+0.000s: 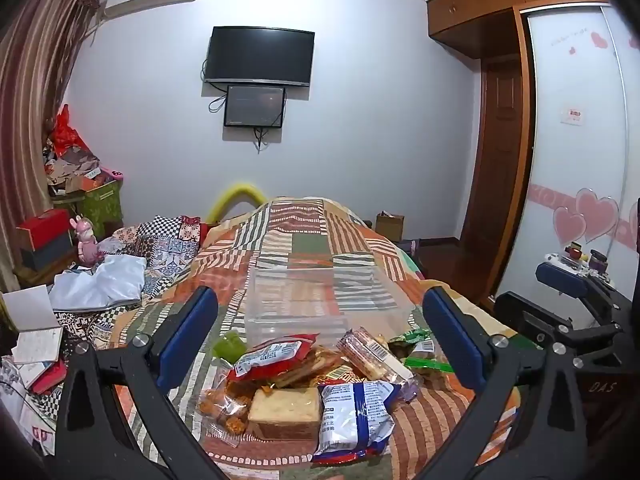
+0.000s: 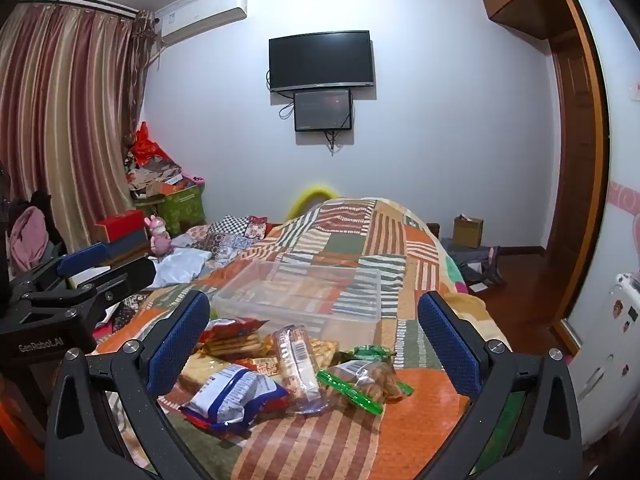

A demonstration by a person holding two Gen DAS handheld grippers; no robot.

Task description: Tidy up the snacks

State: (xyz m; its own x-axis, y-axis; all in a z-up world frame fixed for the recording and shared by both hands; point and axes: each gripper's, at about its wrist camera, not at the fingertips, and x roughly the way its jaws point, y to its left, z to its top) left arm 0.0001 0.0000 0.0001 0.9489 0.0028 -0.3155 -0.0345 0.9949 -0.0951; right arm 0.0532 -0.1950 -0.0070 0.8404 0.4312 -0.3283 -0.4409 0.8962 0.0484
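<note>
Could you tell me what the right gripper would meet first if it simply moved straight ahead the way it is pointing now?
Most likely the pile of snacks: the right gripper is open, and the long clear-wrapped biscuit pack lies in its line, before the clear plastic bin. Depth is hard to judge, so it might pass just above.

A pile of snack packets (image 1: 312, 384) is seen on the quilt (image 1: 304, 240) between and just ahead of the left gripper's (image 1: 320, 336) fingers, with a clear plastic bin (image 1: 316, 300) placed directly beyond it, and the right gripper (image 1: 568, 292) off to the right.
</note>
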